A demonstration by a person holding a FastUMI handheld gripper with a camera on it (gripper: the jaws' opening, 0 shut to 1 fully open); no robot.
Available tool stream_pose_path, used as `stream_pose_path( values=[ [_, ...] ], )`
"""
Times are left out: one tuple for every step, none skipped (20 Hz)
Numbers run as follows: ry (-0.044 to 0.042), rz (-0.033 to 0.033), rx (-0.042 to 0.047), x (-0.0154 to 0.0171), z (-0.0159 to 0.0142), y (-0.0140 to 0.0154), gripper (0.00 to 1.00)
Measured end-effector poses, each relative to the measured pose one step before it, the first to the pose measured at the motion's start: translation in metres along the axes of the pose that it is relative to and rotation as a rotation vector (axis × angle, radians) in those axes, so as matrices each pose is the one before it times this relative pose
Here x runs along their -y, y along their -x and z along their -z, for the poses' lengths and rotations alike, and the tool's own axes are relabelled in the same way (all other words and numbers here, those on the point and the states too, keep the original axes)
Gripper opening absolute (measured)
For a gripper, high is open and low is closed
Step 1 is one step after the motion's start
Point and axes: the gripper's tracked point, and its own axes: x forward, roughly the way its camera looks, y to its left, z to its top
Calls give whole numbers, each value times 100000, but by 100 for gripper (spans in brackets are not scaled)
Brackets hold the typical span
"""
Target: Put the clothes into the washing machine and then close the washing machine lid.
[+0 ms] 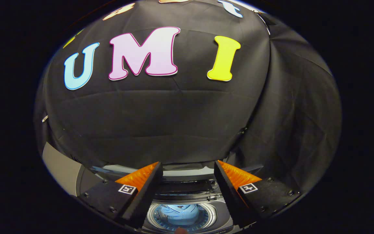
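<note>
Clothes (179,214) already inside washing machine (218,208) drum (light blue bundle); hand-held gripper (188,172) spread wide, empty, above opening; lid closing left.

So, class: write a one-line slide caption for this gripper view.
Open gripper above the washing machine, blue clothes lying in its drum, lid open.

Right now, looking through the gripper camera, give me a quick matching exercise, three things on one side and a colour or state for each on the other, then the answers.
Things:
1. gripper
2. clothes
3. finger pads

Colour or state:
A. light blue, lying in the washing machine drum
B. orange and ribbed
C. open, nothing between the fingers

Pairs: 1-C, 2-A, 3-B
</note>
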Motion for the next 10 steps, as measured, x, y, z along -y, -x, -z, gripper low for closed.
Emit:
stream_pose_path(
  values=[
    [-16,-753,-1225,-428,197,-513,99],
    [-117,-316,-1650,-21,336,-545,99],
    [344,-557,-979,-172,362,-243,99],
    [1004,408,-1562,91,468,-257,99],
    [-689,-853,545,-217,-123,-14,99],
    [-1734,-219,-553,-82,228,-198,99],
    [-2594,-782,-77,-6,48,103,97],
    [-1579,-185,362,-14,20,-240,98],
    [869,226,240,122,46,65,98],
    [1639,293,494,24,-14,-68,98]
  ],
)
